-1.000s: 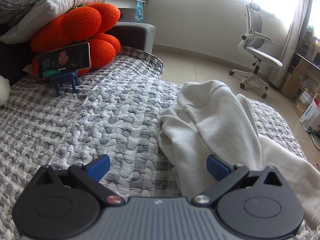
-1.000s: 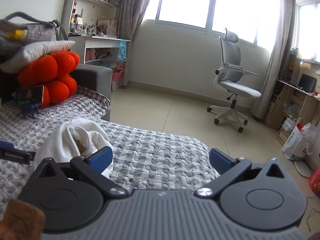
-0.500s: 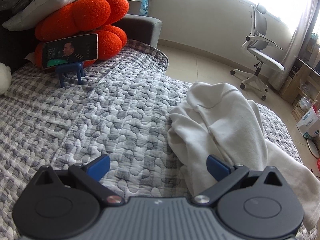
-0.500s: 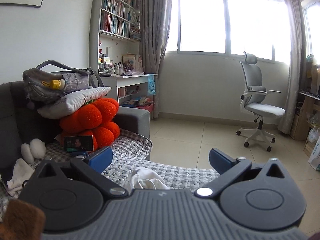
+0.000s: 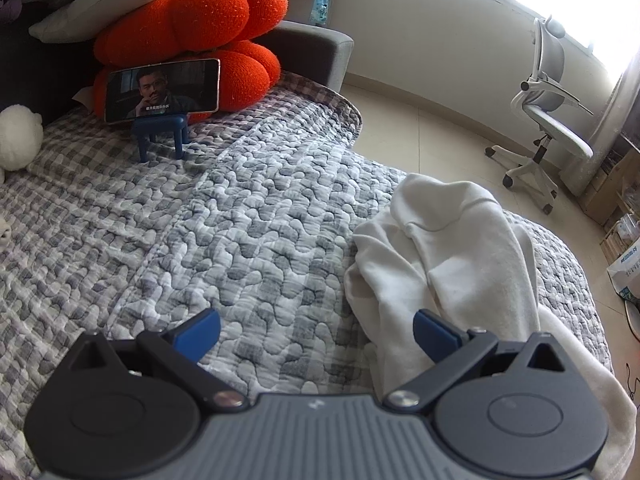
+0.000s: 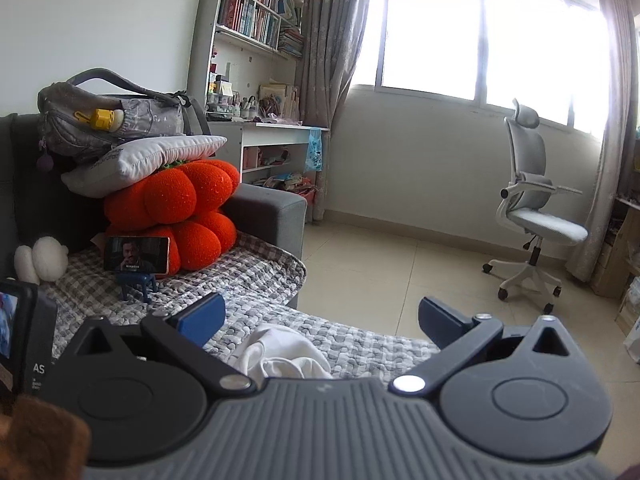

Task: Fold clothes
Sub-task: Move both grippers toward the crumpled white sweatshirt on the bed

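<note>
A crumpled white garment [image 5: 452, 256] lies in a heap on the grey checked quilt [image 5: 224, 240], toward its right side. My left gripper [image 5: 316, 330] hovers low over the quilt, open, with its right blue fingertip at the garment's near edge and nothing between the jaws. My right gripper [image 6: 320, 318] is held higher and level, open and empty. Below it, part of the white garment [image 6: 280, 354] shows on the quilt [image 6: 372, 350], partly hidden by the gripper body.
A phone [image 5: 162, 90] plays video on a small blue stand against orange cushions [image 5: 192, 20] at the sofa's back. A white plush toy [image 5: 16, 136] sits at far left. An office chair [image 6: 532, 216] stands on the tiled floor by the window. A dark device [image 6: 24, 336] is at left.
My right gripper has tilted up from looking down at the bed to looking across the room. My left gripper has moved forward slightly, nearer the phone and the garment. Both stay open.
</note>
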The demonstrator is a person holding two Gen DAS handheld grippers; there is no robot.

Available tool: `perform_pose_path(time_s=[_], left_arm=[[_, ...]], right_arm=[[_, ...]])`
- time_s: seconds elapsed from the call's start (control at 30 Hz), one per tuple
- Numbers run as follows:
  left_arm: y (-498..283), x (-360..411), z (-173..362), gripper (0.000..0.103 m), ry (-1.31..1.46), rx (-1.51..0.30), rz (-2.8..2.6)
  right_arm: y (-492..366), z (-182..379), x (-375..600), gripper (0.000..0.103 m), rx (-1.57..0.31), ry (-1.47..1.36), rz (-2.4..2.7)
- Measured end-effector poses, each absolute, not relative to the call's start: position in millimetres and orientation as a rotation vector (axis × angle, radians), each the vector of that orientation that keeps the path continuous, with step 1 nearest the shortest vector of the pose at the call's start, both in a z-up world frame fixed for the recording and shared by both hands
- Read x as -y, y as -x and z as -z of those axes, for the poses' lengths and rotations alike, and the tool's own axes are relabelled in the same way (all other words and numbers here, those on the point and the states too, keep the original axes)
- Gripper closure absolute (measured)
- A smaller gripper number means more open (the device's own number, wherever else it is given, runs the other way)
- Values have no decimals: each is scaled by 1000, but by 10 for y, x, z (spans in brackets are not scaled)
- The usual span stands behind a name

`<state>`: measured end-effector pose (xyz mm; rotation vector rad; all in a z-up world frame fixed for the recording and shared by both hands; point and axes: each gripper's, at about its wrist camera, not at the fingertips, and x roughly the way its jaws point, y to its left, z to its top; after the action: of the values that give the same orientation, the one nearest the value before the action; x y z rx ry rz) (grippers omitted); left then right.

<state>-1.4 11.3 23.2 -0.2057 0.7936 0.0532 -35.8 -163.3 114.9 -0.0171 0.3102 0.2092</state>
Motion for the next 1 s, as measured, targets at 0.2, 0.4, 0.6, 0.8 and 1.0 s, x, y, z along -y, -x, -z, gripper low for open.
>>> perform_pose_path(time_s=[0.2, 0.4, 0.6, 0.8, 1.0], left_arm=[[167, 13, -336, 0, 186, -761, -106], [186, -12, -563, 0, 143, -707, -150], [89, -166, -275, 1, 226, -760, -132], [74, -105, -287, 1, 200, -757, -63], [51, -78, -176, 1, 204, -812, -12]], right_arm=[[330, -861, 1904, 0, -381, 92, -185], [252, -853, 2027, 0, -313, 164, -163], [106, -740, 1955, 0, -338, 191, -261], [-84, -470, 1821, 11, -502, 231, -339], [-221, -117, 1642, 61, -661, 257, -411]])
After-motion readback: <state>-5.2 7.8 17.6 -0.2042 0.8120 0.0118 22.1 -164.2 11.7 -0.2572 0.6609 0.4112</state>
